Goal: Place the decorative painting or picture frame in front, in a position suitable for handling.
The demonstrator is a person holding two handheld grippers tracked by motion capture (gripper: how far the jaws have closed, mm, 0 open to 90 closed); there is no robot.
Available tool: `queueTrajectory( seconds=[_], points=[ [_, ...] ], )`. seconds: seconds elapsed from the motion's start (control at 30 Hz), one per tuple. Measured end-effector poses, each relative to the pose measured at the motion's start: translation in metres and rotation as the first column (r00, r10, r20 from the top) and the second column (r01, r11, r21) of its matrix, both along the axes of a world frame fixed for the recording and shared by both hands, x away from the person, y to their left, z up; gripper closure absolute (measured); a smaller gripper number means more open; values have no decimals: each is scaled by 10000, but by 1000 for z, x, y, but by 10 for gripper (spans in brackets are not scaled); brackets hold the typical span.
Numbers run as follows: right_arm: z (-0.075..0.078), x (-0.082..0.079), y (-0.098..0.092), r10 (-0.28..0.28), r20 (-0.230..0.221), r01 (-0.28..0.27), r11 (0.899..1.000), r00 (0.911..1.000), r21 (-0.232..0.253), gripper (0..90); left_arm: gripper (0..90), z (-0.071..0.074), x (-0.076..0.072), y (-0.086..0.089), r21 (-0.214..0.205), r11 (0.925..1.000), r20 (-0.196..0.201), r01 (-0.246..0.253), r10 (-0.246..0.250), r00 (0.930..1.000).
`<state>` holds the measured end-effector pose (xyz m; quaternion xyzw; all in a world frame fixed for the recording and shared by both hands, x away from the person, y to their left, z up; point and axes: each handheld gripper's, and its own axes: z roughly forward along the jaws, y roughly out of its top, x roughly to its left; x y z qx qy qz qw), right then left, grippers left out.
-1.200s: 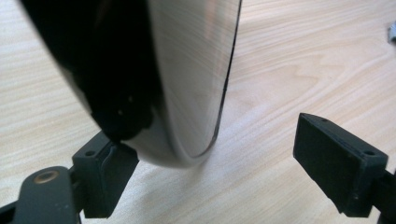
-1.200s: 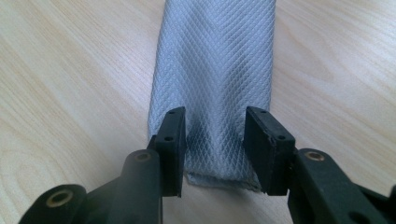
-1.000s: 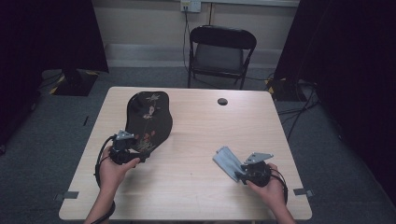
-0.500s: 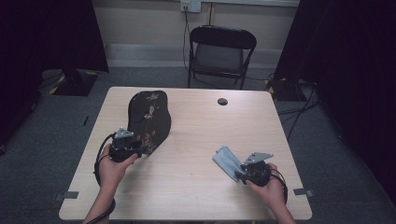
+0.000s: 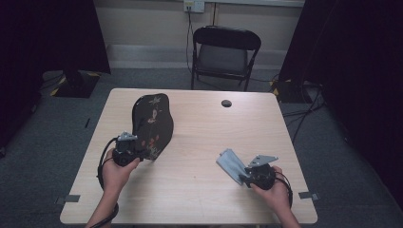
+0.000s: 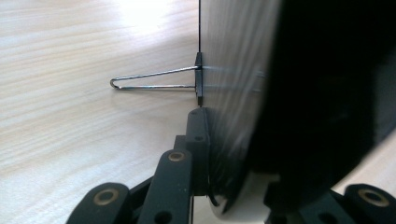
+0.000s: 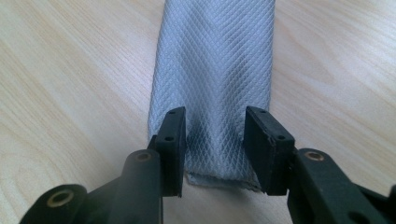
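While we held both grippers over the wooden table [image 5: 199, 142], the left gripper [image 5: 135, 154] had just been closing, and its jaws ended clamped on the near edge of the black lacquered tray [image 5: 152, 124] — a dark oval board painted with small flowers. In the left gripper view one black finger [image 6: 198, 140] pressed flat against the tray's pale, reflective underside, while the other sat behind the glossy dark face [image 6: 327, 93]. The tray stood tilted up on its edge between those fingers rather than lying flat, reaching away from the fingertips toward the far side of the table. Just beyond the visible fingertip a thin wire stand [image 6: 154, 79] jutted sideways from the tray's back, resting on the wood.

Our right gripper [image 5: 243, 178] gripped a folded grey cloth [image 5: 230, 164] with a diamond weave. In the right gripper view the two pads [image 7: 173, 140] stood at a middling gap, squeezed onto the cloth's near end [image 7: 215, 84] so that the fabric bunched slightly between them — the rest of the strip ran straight ahead of the fingertips, lying on the table. Both grippers were well apart from each other.
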<state>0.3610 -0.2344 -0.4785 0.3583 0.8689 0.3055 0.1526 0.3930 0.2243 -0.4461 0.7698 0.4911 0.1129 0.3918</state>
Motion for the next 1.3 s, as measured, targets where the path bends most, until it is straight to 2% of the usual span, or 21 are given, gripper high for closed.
queueTrajectory(
  seconds=[0.17, 0.37, 0.43, 0.5, 0.77, 0.87, 1.07, 1.23, 1.3],
  points=[
    [-1, -1, -1, -60, 31, 60, 10000, 10000, 77, 594, 790, 0, -7, -6, 1, 9996, 13, 272, -272, 9996],
    [1, 0, 1, -100, -82, 99, 9999, 9999, -16, 595, 789, 0, -12, -20, -18, 9963, 44, 857, -857, 9963],
    [1, 0, 2, -51, -55, 50, 9999, 10000, -142, 595, 790, 0, -13, -27, 41, 9927, 2, 1201, -1201, 9928],
    [1, 0, 2, -50, -45, 50, 9999, 10000, -111, 594, 789, 0, -14, -33, 30, 9920, 34, 1263, -1263, 9920],
    [2, 1, 2, -159, -210, 158, 9999, 9997, -38, 564, 789, -2, -13, -61, 4, 9814, 128, 1918, -1918, 9813],
    [4, 2, 0, -409, -387, 415, 9990, 9984, 145, 543, 789, -1, -12, -67, 138, 9802, 161, 1974, -1976, 9802],
    [14, 4, -1, -689, -315, 702, 9967, 9971, 420, 508, 788, -1, -10, -71, 105, 9828, 136, 1844, -1845, 9827],
    [9, 8, 5, -725, -725, 760, 9960, 9947, 478, 493, 788, -3, -6, -73, -88, 9866, 51, 1632, -1631, 9866],
    [5, 9, 8, -964, -775, 986, 9948, 9923, 242, 456, 788, -5, -4, -74, -222, 9883, 129, 1509, -1507, 9885]
  ],
)
